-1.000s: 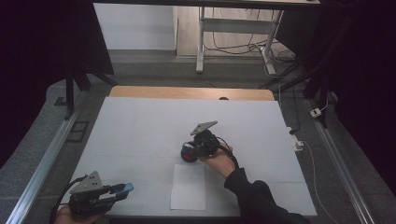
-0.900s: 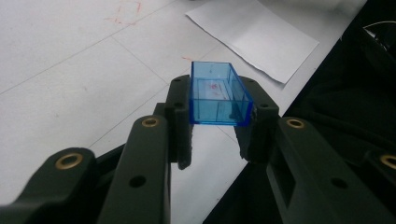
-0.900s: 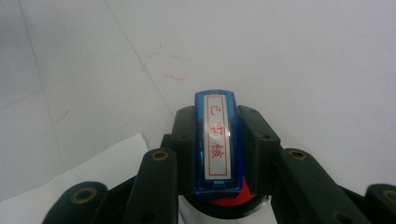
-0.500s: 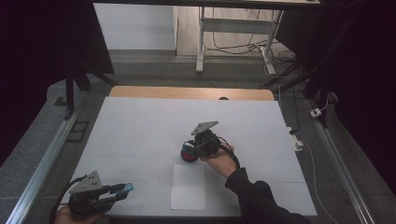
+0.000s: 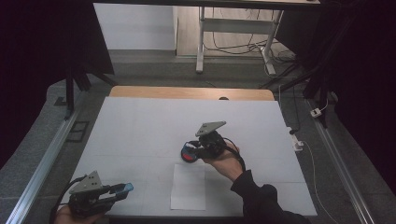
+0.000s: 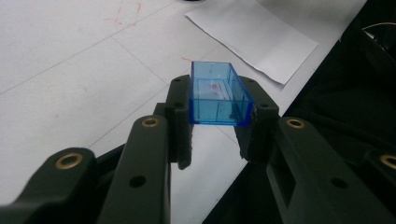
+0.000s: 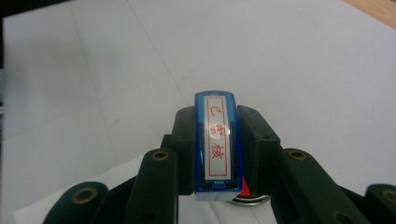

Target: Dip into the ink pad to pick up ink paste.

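We clamp the blue rectangular stamp (image 7: 217, 147) in our right gripper (image 5: 198, 150) over what seems a round red ink pad (image 5: 188, 153), while our left gripper (image 5: 116, 190) pinches its clear blue plastic cap (image 6: 216, 93) aside near the table's front edge, freeing the stamp for inking.

a lab: white-topped table (image 5: 140, 126) inside black curtains (image 5: 42, 56), floor cables (image 5: 233, 44).

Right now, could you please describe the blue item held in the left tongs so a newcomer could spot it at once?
Start at the white table and go to its near left corner, where the left tongs are. Clamped between their jaws is a clear blue box, see-through and open-topped, unlike the flat white paper sheet beyond it.
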Demonstrator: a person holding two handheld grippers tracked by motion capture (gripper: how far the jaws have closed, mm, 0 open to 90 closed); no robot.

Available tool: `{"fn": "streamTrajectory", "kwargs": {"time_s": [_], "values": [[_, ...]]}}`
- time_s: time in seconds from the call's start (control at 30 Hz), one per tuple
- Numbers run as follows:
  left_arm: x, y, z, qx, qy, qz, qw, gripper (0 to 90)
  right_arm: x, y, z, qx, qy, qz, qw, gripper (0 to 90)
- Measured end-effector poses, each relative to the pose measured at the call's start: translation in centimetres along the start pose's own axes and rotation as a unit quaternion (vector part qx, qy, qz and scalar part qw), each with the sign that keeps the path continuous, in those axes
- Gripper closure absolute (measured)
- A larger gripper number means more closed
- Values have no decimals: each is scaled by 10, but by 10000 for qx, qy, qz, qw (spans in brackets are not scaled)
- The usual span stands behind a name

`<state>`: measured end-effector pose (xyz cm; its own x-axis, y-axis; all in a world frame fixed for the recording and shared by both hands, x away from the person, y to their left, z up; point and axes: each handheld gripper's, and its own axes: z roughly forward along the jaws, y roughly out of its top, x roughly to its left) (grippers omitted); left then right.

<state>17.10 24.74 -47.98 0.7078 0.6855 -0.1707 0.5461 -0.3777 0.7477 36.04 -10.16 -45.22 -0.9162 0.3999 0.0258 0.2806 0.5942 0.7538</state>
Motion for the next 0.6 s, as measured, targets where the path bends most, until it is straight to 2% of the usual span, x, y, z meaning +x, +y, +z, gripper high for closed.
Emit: {"fn": "streamTrajectory", "kwargs": {"time_s": [0.17, 0.47, 0.6], "values": [[0, 0, 0, 1, -5, 3, 10000, 681, 8, 3, -9, -122, 158, 33, 9998, 706], [0, 1, 1, 94, 29, 12, 10000, 681, 20, 0, -22, -150, 254, -38, 9996, 705], [0, 0, 0, 93, 66, -55, 9999, 681, 26, 0, -26, -177, 330, -55, 9993, 705]]}}
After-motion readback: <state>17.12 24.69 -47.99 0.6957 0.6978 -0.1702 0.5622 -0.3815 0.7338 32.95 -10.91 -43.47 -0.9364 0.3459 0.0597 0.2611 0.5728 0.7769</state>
